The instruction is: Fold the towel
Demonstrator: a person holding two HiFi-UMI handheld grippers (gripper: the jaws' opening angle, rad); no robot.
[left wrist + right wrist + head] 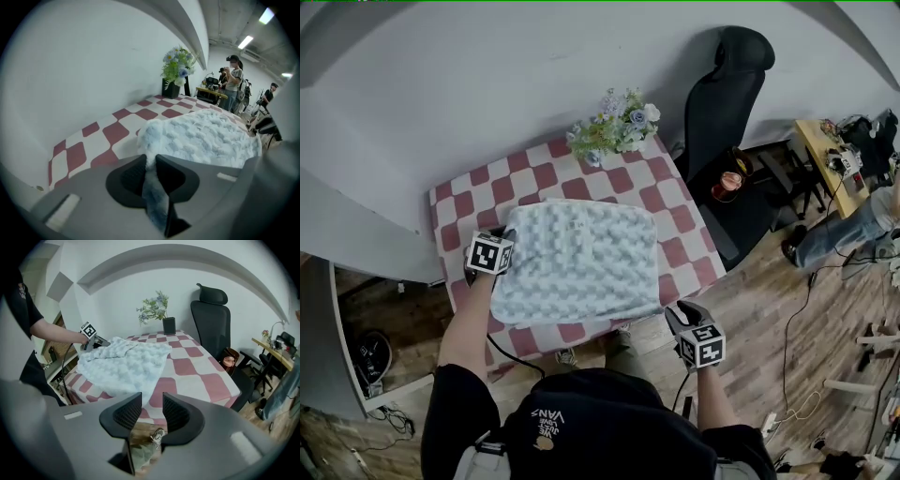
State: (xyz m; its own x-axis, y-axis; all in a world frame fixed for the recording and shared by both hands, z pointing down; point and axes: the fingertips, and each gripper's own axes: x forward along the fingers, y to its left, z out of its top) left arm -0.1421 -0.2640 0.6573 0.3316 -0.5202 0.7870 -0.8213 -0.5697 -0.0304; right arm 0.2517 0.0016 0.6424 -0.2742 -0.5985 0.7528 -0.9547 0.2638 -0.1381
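Where left tongs (150, 163) clamp the towel (206, 136), its corner is half hidden.

I classify this site as a lab-style recording workspace. Indicators:
- a checked-cloth table (675, 216) against a bare white wall
- an office chair (727, 103)
- a cluttered workbench (821, 150)
- loose cables (809, 291) on the wood floor (750, 309)
- ceiling strip lights (244, 42)
- people (234, 86) standing at equipment

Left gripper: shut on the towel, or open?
Shut on the towel: the left gripper has its fingers pinching the towel's edge, with fabric running back between them.
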